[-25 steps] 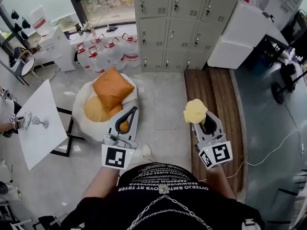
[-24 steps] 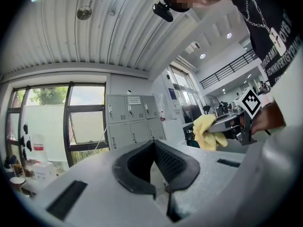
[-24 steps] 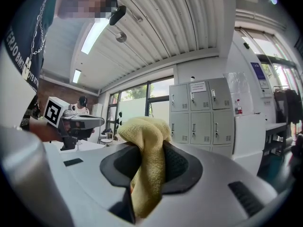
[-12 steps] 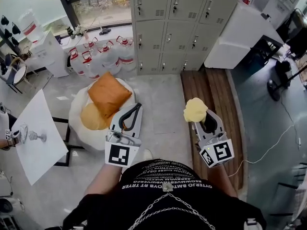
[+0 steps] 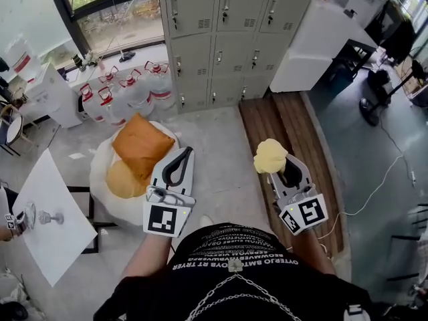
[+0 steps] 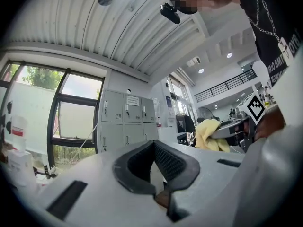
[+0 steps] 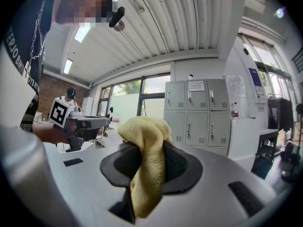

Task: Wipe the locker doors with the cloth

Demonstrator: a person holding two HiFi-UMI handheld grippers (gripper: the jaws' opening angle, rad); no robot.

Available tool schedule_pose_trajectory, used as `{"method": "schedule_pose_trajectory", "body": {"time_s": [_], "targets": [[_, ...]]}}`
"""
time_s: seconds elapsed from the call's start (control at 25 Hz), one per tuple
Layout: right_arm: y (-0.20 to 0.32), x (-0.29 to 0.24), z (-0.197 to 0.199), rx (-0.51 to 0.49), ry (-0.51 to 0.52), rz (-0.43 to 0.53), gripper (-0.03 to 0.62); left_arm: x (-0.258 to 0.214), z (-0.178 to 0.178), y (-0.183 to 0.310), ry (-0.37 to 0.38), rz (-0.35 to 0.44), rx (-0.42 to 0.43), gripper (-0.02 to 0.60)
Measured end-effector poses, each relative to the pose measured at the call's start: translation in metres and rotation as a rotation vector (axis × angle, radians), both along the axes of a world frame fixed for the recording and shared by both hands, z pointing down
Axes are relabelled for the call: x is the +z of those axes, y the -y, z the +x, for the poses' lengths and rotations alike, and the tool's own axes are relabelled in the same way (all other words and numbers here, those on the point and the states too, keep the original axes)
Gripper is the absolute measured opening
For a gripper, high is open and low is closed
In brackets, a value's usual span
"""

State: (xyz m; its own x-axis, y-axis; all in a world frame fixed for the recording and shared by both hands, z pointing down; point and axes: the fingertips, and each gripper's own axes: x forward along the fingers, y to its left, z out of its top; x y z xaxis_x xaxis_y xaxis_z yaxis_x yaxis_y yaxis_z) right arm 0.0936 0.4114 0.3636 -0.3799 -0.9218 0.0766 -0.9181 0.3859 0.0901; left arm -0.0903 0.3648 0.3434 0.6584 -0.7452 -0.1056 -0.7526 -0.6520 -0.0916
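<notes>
Yellow cloth (image 7: 144,126) was bunched, pinched in right gripper (image 7: 147,148). Left gripper (image 6: 154,143) jaws met, empty. Right gripper view showed cloth tail hanging between the jaws, which the head view hid.

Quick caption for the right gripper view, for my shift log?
Right gripper shut on the yellow cloth, jaws pointed toward the grey lockers, which stand some way off.

Pale floor (image 5: 221,146), wooden platform (image 5: 284,129), big window (image 5: 110,19)
</notes>
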Motion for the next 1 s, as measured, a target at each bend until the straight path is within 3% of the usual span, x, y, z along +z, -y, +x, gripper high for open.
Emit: {"method": "schedule_pose_trajectory", "body": {"time_s": [0.2, 0.44, 0.76, 1.0], "targets": [[-0.002, 0.002, 0.009, 0.03, 0.01, -0.008, 0.11, 0.012, 0.007, 0.001, 0.011, -0.026, 0.033, 0.006], [0.008, 0.015, 0.027, 0.058, 0.042, -0.024, 0.11, 0.012, 0.008, 0.012, 0.046, -0.007, 0.009, 0.006], [0.046, 0.021, 0.021, 0.007, 0.039, -0.013, 0.11, 0.01, 0.0, 0.041, 0.079, 0.008, -0.051, 0.006], [0.084, 0.021, 0.019, -0.039, 0.091, -0.033, 0.11, 0.013, -0.006, 0.065, 0.101, -0.007, -0.089, 0.006]]}}
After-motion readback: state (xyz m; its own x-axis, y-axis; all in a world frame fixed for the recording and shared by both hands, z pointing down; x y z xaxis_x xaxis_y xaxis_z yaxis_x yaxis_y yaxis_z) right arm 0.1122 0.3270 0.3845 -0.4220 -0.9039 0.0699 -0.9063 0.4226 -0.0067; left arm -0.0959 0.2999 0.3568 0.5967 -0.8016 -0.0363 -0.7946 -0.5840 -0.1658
